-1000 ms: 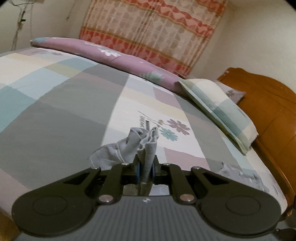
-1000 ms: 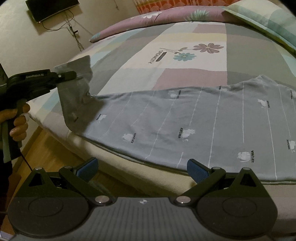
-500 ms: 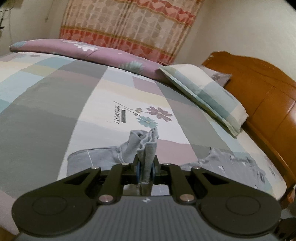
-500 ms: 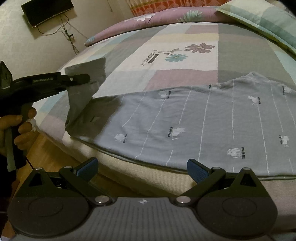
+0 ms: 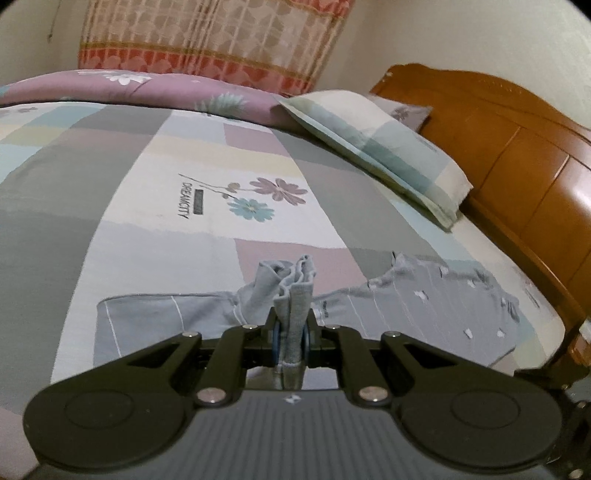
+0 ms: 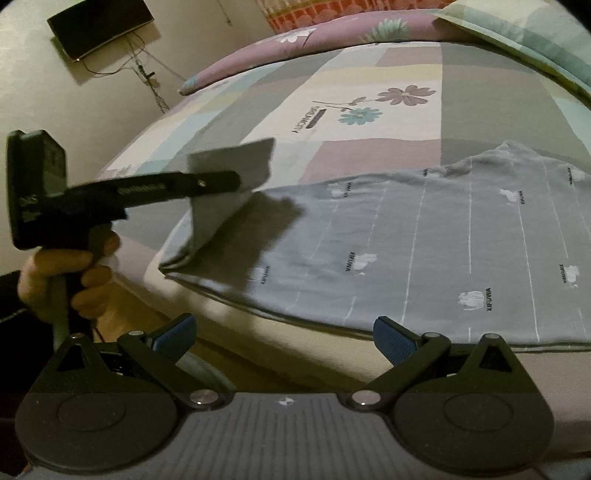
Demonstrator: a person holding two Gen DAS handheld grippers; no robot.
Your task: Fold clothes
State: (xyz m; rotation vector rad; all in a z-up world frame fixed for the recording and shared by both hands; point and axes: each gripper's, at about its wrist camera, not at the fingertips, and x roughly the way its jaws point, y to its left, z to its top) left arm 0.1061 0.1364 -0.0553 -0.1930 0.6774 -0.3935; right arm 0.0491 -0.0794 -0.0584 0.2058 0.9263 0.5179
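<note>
Right wrist view: left gripper [image 6: 236, 181] pinches grey shirt [image 6: 443, 251] corner over patchwork bedspread [image 6: 369, 74]; right gripper [image 6: 284, 332] gapes empty; pillow [image 5: 376, 147] beyond.

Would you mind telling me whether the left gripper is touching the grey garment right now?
Touching. In the left wrist view, the left gripper is shut on a bunched fold of the grey garment, pinched between its blue pads.

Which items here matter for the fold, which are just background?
In play:
- grey printed cotton garment
- left tool, clamped on its corner
- right tool, open

Background:
- patchwork floral bedsheet
- checked pillow
- wooden headboard
- wall TV
</note>
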